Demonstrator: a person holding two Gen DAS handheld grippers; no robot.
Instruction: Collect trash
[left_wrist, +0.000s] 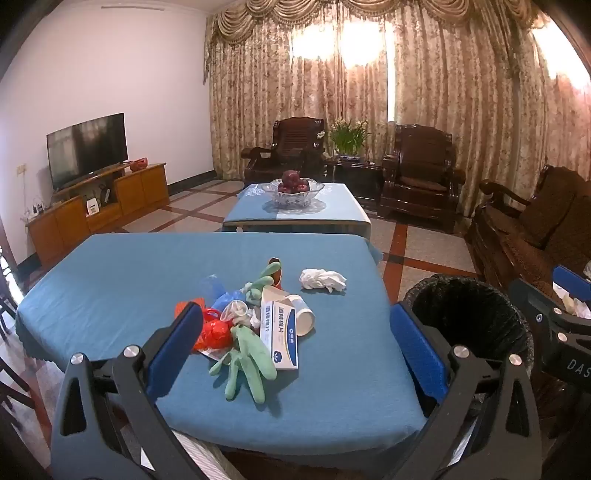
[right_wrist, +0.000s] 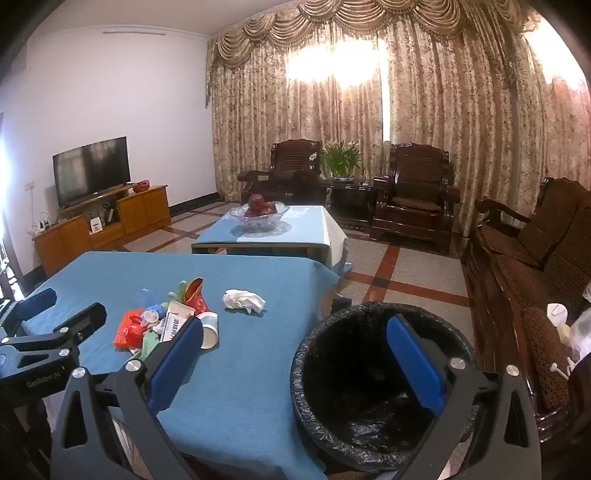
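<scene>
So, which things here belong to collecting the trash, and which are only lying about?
For the job: white tissue, green glove, white box, red bag, paper cup, bin.

Just there: fruit bowl, television, armchairs, flowers.

trash pile (left_wrist: 251, 321) on table (left_wrist: 110, 295), bin (left_wrist: 469, 317) right

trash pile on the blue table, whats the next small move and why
Probably ease the open left gripper forward and down onto the white box atop the pile. Both grippers are empty, nothing is collected yet, and the black-lined bin waits beside the table.
</scene>
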